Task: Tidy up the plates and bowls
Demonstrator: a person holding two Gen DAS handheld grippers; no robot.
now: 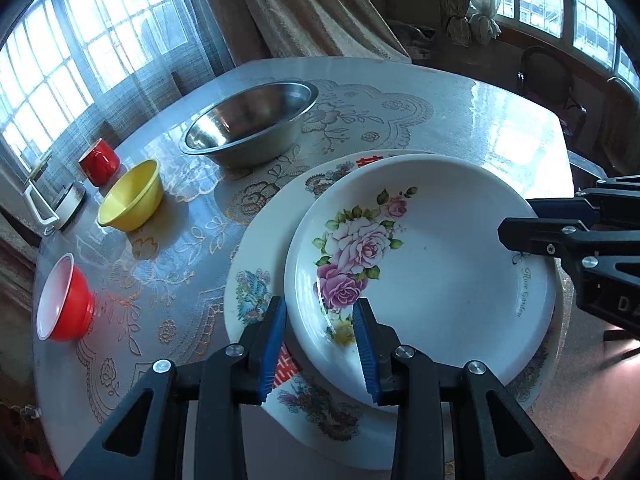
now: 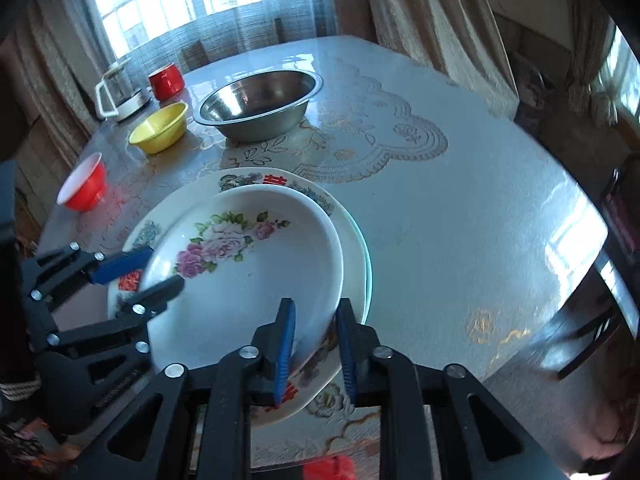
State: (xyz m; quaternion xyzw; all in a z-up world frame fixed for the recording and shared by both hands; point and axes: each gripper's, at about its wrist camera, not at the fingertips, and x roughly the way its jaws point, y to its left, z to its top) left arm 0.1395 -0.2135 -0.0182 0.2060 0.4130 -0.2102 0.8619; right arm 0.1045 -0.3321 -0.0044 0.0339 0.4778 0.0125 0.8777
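A deep white plate with pink roses (image 1: 440,260) (image 2: 260,280) lies on a larger patterned plate (image 1: 260,248) (image 2: 176,204) near the table's front edge. My left gripper (image 1: 320,344) (image 2: 144,276) straddles the rose plate's near-left rim, one blue pad (image 1: 276,344) outside and the other inside, both against it. At the plate's right rim my right gripper (image 2: 316,348) (image 1: 524,220) has its pads closed on the edge. Farther back are a steel bowl (image 1: 248,128) (image 2: 256,104), a yellow bowl (image 1: 132,196) (image 2: 160,128) and a red bowl (image 1: 64,300) (image 2: 82,186).
A red mug (image 1: 100,160) (image 2: 166,80) and a glass kettle on a white base (image 1: 52,196) (image 2: 120,92) stand at the table's far left corner. Curtains and windows lie behind. Dark chairs (image 2: 592,320) (image 1: 544,76) stand along the right side of the glossy, lace-patterned table (image 2: 460,208).
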